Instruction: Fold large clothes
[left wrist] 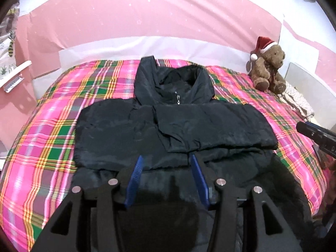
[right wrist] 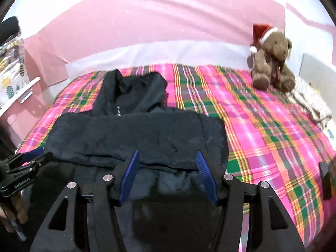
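Observation:
A black hooded jacket (left wrist: pixel 168 124) lies face up on the plaid bedspread (left wrist: pixel 46 130), hood toward the far end, both sleeves folded across the chest. My left gripper (left wrist: pixel 167 160) hovers over the jacket's lower half, its blue pads (left wrist: pixel 136 174) apart with no fabric pinched between them. In the right wrist view the jacket (right wrist: pixel 134 134) fills the left centre. My right gripper (right wrist: pixel 168 154) hangs above the sleeve's near edge, jaws wide and nothing clamped. The left gripper (right wrist: pixel 31 157) shows at the left edge there; the right gripper's finger (left wrist: pixel 315 134) pokes in at the right edge of the left wrist view.
A brown teddy bear (right wrist: pixel 271 63) in a red Santa hat sits at the bed's far right corner, beside a crocheted cloth (right wrist: pixel 310 100). A white strip (left wrist: pixel 147 48) runs along the head of the bed under a pink wall. A pineapple-print bag (right wrist: pixel 12 77) hangs at the left.

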